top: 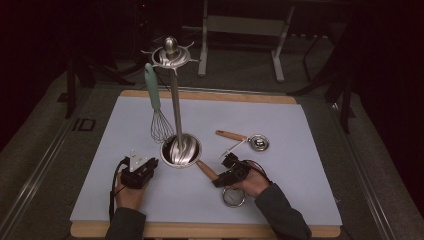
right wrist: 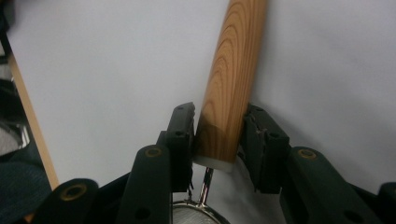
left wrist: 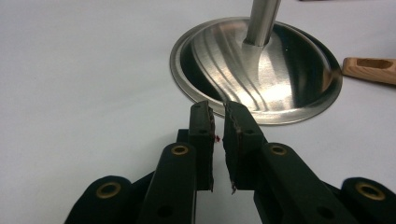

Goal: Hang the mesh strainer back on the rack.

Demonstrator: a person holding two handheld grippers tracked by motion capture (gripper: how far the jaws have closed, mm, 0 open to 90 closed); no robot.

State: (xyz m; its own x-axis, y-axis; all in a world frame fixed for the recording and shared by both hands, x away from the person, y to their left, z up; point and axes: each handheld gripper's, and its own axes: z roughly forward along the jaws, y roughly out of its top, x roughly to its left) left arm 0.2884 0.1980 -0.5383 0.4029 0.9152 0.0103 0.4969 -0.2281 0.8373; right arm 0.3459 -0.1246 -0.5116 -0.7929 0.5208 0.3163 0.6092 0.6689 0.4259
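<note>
A steel utensil stand [top: 176,115] rises from a round base [top: 181,150], and a teal-handled whisk [top: 154,95] hangs from its top hooks. A strainer lies right of the base, with its wooden handle [top: 204,168] pointing at the base and its ring [top: 233,197] toward me. My right gripper [top: 218,180] is at the handle's ring end. In the right gripper view its pads [right wrist: 184,135] press both sides of that handle [right wrist: 233,60], which still rests on the mat. My left gripper [top: 151,164] sits just left of the base [left wrist: 280,70], and its jaws [left wrist: 218,108] stand a thin gap apart with nothing between them.
A second wooden-handled utensil [top: 231,135] with a small steel bowl [top: 259,142] lies right of the stand. A pale mat [top: 280,120] covers the wooden table [top: 200,231]. Dark floor and a metal frame [top: 240,25] lie beyond the far edge.
</note>
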